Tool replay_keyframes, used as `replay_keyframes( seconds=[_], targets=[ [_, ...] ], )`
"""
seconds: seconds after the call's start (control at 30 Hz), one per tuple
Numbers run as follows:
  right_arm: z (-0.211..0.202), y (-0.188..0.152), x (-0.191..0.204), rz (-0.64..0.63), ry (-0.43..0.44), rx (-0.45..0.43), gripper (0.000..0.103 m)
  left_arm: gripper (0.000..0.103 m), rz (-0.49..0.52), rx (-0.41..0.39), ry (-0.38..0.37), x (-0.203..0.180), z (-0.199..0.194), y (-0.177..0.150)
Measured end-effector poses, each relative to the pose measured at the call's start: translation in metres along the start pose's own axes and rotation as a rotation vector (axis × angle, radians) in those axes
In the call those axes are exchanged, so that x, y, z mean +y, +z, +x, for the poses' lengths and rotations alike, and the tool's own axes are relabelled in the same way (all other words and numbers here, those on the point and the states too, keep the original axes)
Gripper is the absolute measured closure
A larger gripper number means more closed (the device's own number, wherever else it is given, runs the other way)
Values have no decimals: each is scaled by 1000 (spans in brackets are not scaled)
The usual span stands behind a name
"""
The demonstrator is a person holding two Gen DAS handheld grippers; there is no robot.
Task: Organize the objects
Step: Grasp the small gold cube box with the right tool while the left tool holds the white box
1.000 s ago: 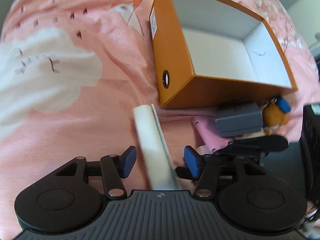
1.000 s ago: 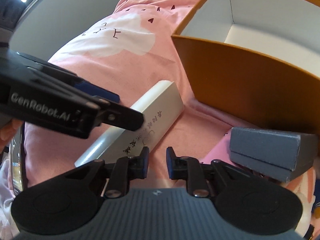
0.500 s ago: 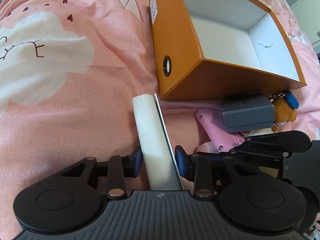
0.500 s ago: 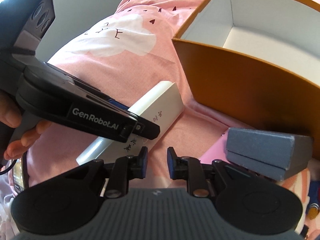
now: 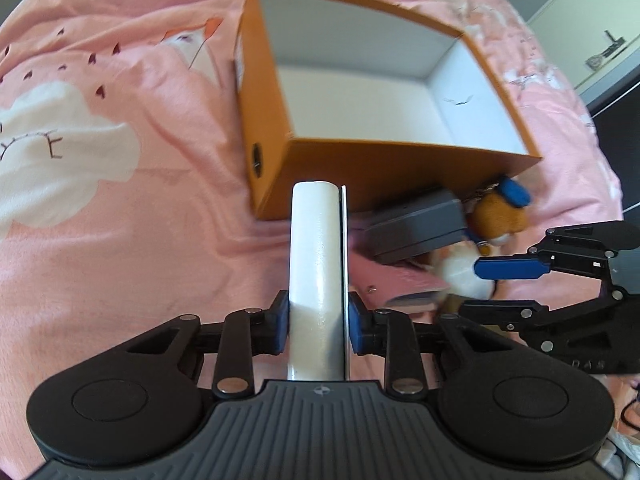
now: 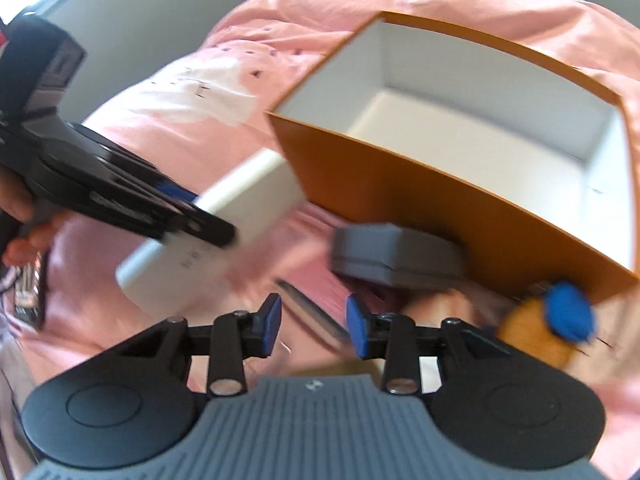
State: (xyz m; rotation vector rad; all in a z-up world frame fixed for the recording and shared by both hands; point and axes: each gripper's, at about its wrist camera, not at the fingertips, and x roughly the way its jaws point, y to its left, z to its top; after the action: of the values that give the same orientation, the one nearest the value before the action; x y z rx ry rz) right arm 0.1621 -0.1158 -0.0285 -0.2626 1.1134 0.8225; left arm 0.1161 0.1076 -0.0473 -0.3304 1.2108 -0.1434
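Observation:
My left gripper (image 5: 318, 318) is shut on a long white box (image 5: 316, 264) and holds it lifted above the pink bedspread, pointing at the open orange box (image 5: 320, 168), whose white inside is empty. The white box also shows in the right wrist view (image 6: 216, 232), held by the left gripper (image 6: 192, 216). My right gripper (image 6: 313, 326) is open and empty, above a pink flat item (image 6: 312, 308), short of a grey case (image 6: 392, 256). The right gripper also shows in the left wrist view (image 5: 492, 284).
A grey case (image 5: 416, 228), a brown plush toy with a blue cap (image 5: 500, 212) and a pink flat item (image 5: 396, 284) lie against the orange box's near wall. The plush also shows at the right (image 6: 552, 328). The pink bedspread (image 5: 120, 240) lies all around.
My left gripper closed on the white box and lifted it off the bedspread. My right gripper opened and moved right, toward the grey case.

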Motion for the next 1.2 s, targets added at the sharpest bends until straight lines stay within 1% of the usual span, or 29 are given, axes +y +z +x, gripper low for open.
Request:
replay_keyframes(
  seconds=[0.07,0.1,0.13,0.17,0.23,0.3,0.4,0.47,0.6,0.73,0.77,0.93,0.97,1.1,1.13,1.17,1.2],
  targets=[
    [-8,-8,-8,4,-26,22,52,71,0,-20,-17,-3,-4,0],
    [-12,-12,-11,7,-40,30,50,71,3,-29,-23,-5,-8,0],
    [-16,-16,-14,11,-51,36,46,71,8,-36,-25,-7,-10,-1],
    [-19,-21,-16,15,-57,41,45,71,12,-44,-24,-13,-9,-1],
    [-25,-29,-14,18,-63,41,45,71,22,-55,-28,-18,-14,-2],
    [-31,-38,-5,-10,-61,33,45,71,30,-62,-35,-22,-18,-4],
    [-34,-48,15,-100,-50,39,45,71,56,-72,-40,-32,-22,-5],
    [-28,-51,29,-167,-62,53,45,71,70,-78,-50,-38,-25,-6],
    [-3,-55,47,-283,-143,111,45,71,78,-93,-68,-45,-31,-9],
    [19,-61,50,-361,-224,179,45,71,80,-104,-80,-49,-36,-10],
    [25,-63,52,-385,-238,192,43,71,77,-103,-86,-49,-36,-10],
    [34,-68,68,-516,-303,205,44,71,75,-116,-92,-50,-40,-5],
    [34,-68,70,-532,-312,204,47,71,76,-120,-93,-50,-41,-4],
    [26,-67,70,-534,-299,197,53,71,70,-135,-111,-50,-44,5],
    [22,-65,68,-526,-291,190,78,71,68,-139,-117,-50,-45,7],
    [17,-63,66,-506,-268,184,97,71,67,-144,-122,-50,-46,10],
    [9,-58,63,-471,-238,174,103,71,68,-150,-126,-50,-47,14]
  ],
)
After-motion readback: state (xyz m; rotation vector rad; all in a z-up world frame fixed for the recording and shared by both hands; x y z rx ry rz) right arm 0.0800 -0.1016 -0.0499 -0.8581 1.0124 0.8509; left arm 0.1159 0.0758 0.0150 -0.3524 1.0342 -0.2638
